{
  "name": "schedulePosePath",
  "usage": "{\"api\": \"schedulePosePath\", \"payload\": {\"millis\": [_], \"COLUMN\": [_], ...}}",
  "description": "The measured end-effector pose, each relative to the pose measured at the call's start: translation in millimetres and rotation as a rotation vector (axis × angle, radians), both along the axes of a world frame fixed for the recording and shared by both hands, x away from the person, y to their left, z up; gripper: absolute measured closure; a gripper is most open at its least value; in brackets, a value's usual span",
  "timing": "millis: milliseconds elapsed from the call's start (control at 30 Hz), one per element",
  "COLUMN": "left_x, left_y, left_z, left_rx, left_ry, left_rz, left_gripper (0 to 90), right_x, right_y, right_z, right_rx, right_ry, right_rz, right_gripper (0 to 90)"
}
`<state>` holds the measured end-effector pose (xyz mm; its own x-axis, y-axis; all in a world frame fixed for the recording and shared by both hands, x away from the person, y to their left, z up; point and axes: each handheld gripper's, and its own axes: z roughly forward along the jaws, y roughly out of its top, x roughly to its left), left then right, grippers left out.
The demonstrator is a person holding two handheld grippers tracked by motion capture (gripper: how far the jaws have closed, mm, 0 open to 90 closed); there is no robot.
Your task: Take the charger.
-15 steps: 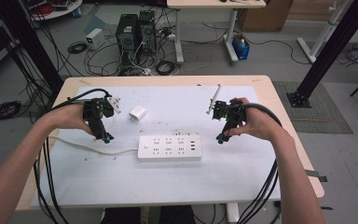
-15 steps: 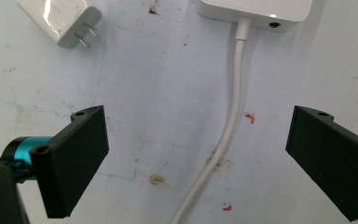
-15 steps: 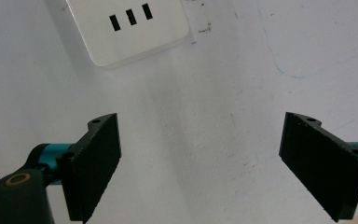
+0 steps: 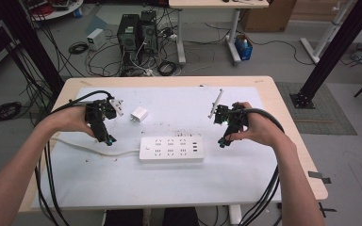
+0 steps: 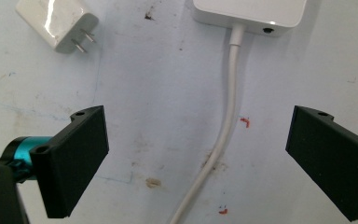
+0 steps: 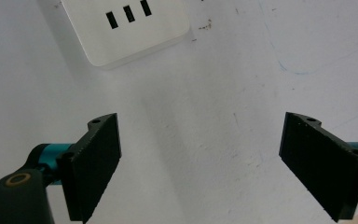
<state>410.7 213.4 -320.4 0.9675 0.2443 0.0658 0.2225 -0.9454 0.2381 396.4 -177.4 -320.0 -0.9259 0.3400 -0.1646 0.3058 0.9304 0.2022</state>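
Two hand-held tools over a white-covered desk point(image 4: 245, 179), bare surface on all sides, desk edges well clear. Left tool point(image 5: 196, 163) released, jaws wide, straddling the white cable point(image 5: 223, 140) that runs up between them to the power strip point(image 4: 171, 149) just ahead. White charger point(image 5: 58, 23) ahead and to the left, prongs toward the strip. Right tool point(image 6: 198, 163) likewise released, empty, strip's end ahead-left. Strip's long axis spanning the gap between both tools.
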Motion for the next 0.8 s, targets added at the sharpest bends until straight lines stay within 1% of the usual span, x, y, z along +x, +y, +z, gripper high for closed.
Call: {"api": "schedulePosePath", "payload": {"millis": [67, 100, 133, 167, 200, 233, 300, 333, 367, 433, 467, 500, 567, 600, 633, 667, 700, 733, 767, 800], "left_x": [1.2, 1.7, 5.5, 7.1, 7.1, 9.3, 13.6, 17.3, 17.3, 20.8, 21.8, 23.0, 25.0, 26.1, 28.8, 28.8, 31.9, 31.9, 33.5, 34.9], "left_y": [0.5, 0.8, 2.0, 2.5, 2.5, 3.3, 4.3, 5.4, 5.4, 6.8, 7.4, 8.1, 8.7, 8.8, 8.5, 8.5, 7.4, 7.4, 5.7, 4.1], "left_z": [0.7, 0.0, -2.1, -3.1, -3.1, -3.9, -8.2, -11.9, -11.9, -17.0, -18.4, -19.8, -22.9, -24.6, -28.2, -28.2, -32.6, -32.6, -36.4, -39.9], "left_rx": [0.004, -0.002, 0.004, 0.002, 0.002, 0.002, -0.03, -0.043, -0.043, -0.06, -0.069, -0.081, -0.122, -0.144, -0.188, -0.188, -0.229, -0.229, -0.256, -0.271], "left_ry": [0.003, 0.002, -0.008, -0.01, -0.01, -0.014, -0.022, -0.029, -0.029, -0.034, -0.038, -0.041, -0.055, -0.062, -0.081, -0.081, -0.109, -0.109, -0.123, -0.138], "left_rz": [-0.006, 0.004, 0.029, 0.042, 0.042, 0.055, 0.108, 0.144, 0.144, 0.188, 0.2, 0.218, 0.263, 0.286, 0.327, 0.327, 0.368, 0.368, 0.397, 0.418], "left_gripper": [5.7, 5.7, 5.7, 5.7, 5.7, 5.7, 5.7, 5.7, 5.7, 5.7, 5.7, 5.7, 5.7, 5.7, 5.7, 5.7, 5.7, 5.7, 5.7, 5.7], "right_x": [0.1, -0.1, 0.1, 0.1, 0.1, 0.0, 0.4, 0.4, 0.4, 0.0, 0.0, 0.1, -0.3, 0.4, -0.3, -0.4, -0.7, -0.7, -1.0, -1.3], "right_y": [0.1, 0.4, 0.8, 0.9, 0.9, 1.6, 2.8, 3.2, 3.7, 4.5, 4.5, 4.5, 4.7, 5.2, 5.9, 6.5, 7.2, 7.2, 7.8, 8.2], "right_z": [0.3, 0.8, 0.7, 0.5, 0.5, -0.1, -0.5, -0.7, -0.7, -1.0, -1.0, -1.2, -1.3, -1.6, -1.4, -1.2, -1.3, -1.3, -1.3, -1.6], "right_rx": [0.003, 0.006, 0.005, 0.003, 0.003, -0.001, -0.003, -0.001, -0.004, -0.007, -0.007, -0.009, -0.011, -0.007, -0.01, -0.011, -0.01, -0.01, -0.012, -0.011], "right_ry": [0.0, 0.004, 0.004, 0.003, 0.003, 0.002, 0.003, 0.003, 0.005, 0.002, 0.002, 0.002, 0.002, -0.006, -0.004, -0.003, -0.004, -0.004, -0.005, -0.005], "right_rz": [0.001, -0.002, -0.005, 0.0, 0.0, 0.002, 0.002, 0.003, 0.005, 0.004, 0.004, 0.01, 0.007, 0.017, 0.009, 0.013, 0.013, 0.013, 0.014, 0.017], "right_gripper": [12.2, 12.2, 12.2, 12.2, 12.2, 12.2, 12.2, 12.2, 12.2, 12.2, 12.2, 12.2, 12.2, 12.2, 12.2, 12.2, 12.2, 12.2, 12.2, 12.2]}}
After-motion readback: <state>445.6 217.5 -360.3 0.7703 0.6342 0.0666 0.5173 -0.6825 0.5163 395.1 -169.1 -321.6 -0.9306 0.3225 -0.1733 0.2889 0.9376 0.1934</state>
